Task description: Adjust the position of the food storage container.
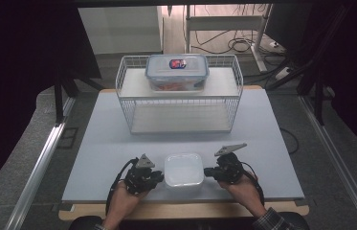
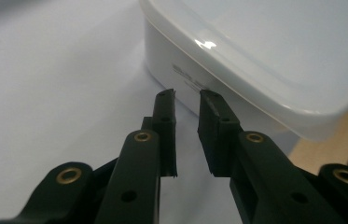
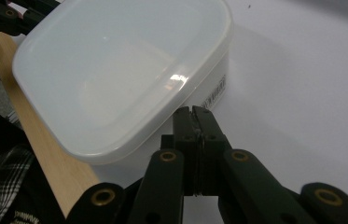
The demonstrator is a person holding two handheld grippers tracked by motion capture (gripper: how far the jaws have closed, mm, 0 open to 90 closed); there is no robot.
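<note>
White lidded container sits near the front edge of the table, between the left gripper and the right gripper, with 1 gripper at each of its 2 side walls. The left jaws stand a narrow gap apart and hold nothing, tips just at the wall below the lid rim, while the right jaws are pressed together on nothing, tips at the opposite wall. Since neither pair clamps the smooth plastic, an uneven squeeze could let it slip, twist, or slide toward the wooden front edge.
</note>
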